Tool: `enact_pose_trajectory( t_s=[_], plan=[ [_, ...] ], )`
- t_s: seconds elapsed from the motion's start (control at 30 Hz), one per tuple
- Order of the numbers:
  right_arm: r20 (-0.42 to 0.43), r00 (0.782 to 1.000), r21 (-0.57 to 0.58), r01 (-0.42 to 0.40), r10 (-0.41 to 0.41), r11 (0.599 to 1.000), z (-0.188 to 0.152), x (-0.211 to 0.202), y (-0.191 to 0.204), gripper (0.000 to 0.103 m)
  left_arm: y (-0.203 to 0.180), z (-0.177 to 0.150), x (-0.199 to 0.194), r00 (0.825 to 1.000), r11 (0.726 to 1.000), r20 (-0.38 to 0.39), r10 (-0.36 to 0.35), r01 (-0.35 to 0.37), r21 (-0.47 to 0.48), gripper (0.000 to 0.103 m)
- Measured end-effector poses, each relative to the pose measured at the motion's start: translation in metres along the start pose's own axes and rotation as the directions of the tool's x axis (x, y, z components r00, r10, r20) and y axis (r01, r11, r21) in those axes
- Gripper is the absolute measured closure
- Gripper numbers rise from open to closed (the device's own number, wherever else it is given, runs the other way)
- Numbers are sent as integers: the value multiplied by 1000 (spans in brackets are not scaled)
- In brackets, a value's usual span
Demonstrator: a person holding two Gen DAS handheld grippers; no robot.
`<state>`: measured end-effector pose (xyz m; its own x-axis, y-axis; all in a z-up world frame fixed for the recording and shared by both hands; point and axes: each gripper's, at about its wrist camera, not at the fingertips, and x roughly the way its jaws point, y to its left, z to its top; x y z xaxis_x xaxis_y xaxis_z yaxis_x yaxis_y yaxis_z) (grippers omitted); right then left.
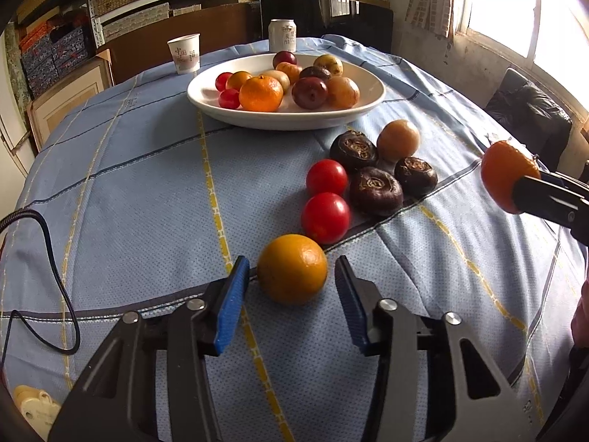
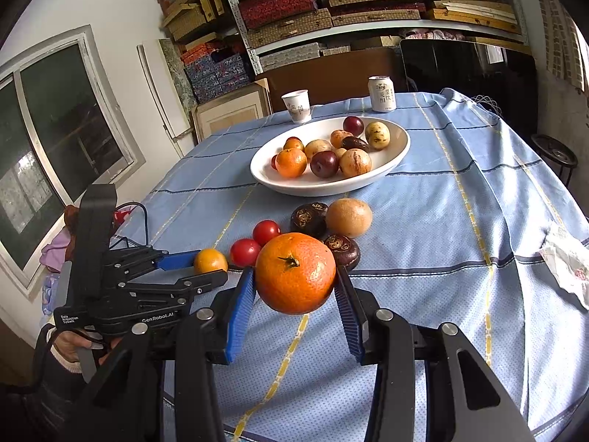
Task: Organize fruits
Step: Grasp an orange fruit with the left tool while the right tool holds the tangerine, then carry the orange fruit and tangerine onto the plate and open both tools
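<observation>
My right gripper (image 2: 294,287) is clamped on a mandarin (image 2: 295,272), its blue pads pressing both sides and holding it off the tablecloth (image 2: 441,221). To its left, my left gripper (image 1: 291,280) brackets a small orange (image 1: 292,269) that rests on the cloth; the left pad is at its skin, but a sliver of gap shows on the right, so I judge it not gripped yet. Just beyond both lie two cherry tomatoes (image 1: 325,197), three dark water chestnuts (image 1: 375,189) and a tan round fruit (image 1: 398,140), clustered and touching. Farther ahead sits the white bowl (image 2: 399,147), already holding mixed fruit. I seem mid-pickup: next, the left jaws need to finish closing, then both fruits go forward to the bowl.
</observation>
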<state>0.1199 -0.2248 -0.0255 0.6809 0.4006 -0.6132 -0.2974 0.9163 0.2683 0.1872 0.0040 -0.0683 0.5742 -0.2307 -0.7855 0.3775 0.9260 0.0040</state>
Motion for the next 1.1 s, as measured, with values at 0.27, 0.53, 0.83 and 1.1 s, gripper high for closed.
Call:
enact_pose_trajectory(
  t_s=[0.27,0.53,0.83,1.1],
  plan=[
    [-18,1000,-2,-14,14,1000,6,0,-7,59,7,2,-4,1000,999,-2,17,-17,-50,66],
    [7,999,-100,-46,47,994,82,19,-22,59,37,73,-27,995,993,88,48,-38,-115,66],
    [-24,1000,-30,-6,5,1000,153,118,-67,59,53,161,45,994,982,72,78,-64,-177,66],
    [-55,998,-32,16,-18,999,156,147,-78,59,68,172,79,997,976,38,68,-59,-211,66]
  ],
)
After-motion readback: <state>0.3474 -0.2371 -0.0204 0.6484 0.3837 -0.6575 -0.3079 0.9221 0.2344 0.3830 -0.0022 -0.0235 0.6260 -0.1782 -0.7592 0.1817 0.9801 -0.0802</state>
